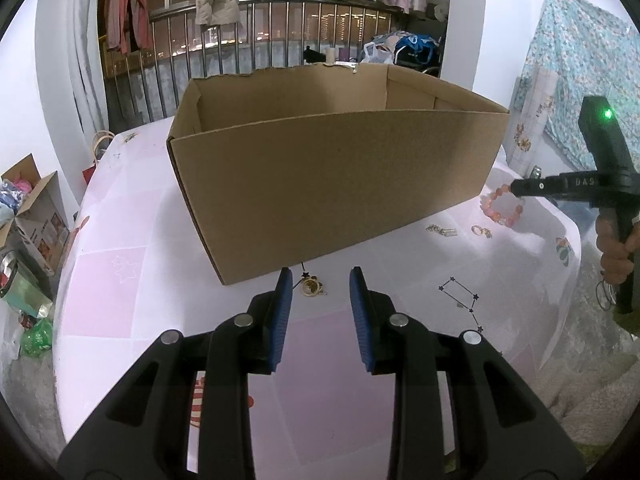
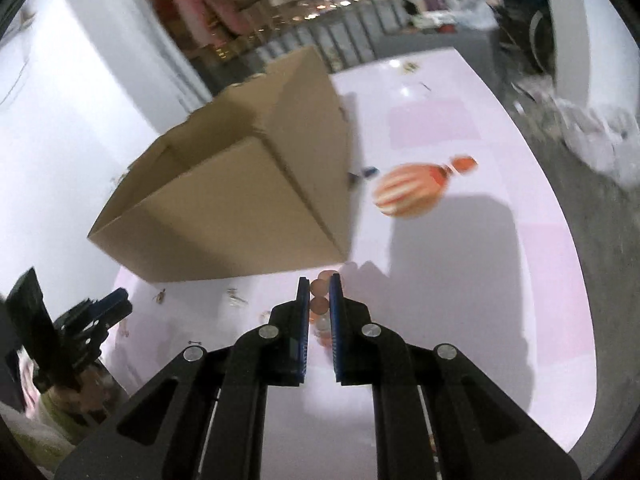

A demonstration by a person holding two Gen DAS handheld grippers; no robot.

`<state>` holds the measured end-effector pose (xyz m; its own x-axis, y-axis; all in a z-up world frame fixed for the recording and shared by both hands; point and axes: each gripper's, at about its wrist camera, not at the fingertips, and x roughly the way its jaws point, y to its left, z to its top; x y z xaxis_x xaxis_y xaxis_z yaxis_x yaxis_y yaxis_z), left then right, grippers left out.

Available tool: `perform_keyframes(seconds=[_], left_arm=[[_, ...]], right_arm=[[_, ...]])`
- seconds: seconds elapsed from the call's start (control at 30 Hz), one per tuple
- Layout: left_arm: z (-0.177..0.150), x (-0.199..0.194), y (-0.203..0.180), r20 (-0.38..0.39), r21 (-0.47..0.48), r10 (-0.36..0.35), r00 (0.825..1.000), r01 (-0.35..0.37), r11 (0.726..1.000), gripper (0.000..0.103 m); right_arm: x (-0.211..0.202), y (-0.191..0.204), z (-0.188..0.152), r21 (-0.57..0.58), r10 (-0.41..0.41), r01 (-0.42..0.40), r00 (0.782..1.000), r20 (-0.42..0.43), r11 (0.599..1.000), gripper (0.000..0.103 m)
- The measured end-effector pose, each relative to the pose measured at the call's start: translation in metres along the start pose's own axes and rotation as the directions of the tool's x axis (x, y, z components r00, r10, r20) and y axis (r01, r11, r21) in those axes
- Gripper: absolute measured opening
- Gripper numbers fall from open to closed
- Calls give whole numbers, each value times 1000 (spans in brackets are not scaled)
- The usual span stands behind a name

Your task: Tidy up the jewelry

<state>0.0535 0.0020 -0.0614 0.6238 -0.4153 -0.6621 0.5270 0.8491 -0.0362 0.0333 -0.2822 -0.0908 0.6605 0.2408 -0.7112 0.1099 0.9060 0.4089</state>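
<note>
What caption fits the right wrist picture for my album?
Right gripper shut on a pink bead bracelet beside the cardboard box.

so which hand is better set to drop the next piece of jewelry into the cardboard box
Right. The right gripper is already closed on the pink bead bracelet, beside the cardboard box. The left gripper is open and empty, with a small gold ring charm on the table ahead of it.
</note>
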Motion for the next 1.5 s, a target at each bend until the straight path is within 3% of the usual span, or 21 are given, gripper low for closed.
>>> perform_keyframes(seconds=[0.23, 0.4, 0.67, 0.97, 1.5], left_arm=[[2, 3, -3, -11, -1, 3, 1000, -3, 1000, 28], [1, 4, -5, -14, 7, 8, 1000, -8, 1000, 28], [0, 7, -10, -18, 42, 36, 999, -36, 998, 28], [1, 20, -9, -40, 51, 41, 998, -39, 998, 27], [1, 46, 6, -107, 3, -9, 994, 10, 1000, 15]], right_arm=[[-3, 0, -3, -41, -87, 87, 996, 7, 995, 11], [-6, 11, -2, -106, -51, 55, 998, 37, 993, 11], [14, 43, -13, -222, -35, 33, 999, -7, 974, 11], [28, 59, -21, -266, -17, 7, 999, -35, 964, 11], [35, 59, -20, -265, -15, 2, 999, -48, 964, 11]])
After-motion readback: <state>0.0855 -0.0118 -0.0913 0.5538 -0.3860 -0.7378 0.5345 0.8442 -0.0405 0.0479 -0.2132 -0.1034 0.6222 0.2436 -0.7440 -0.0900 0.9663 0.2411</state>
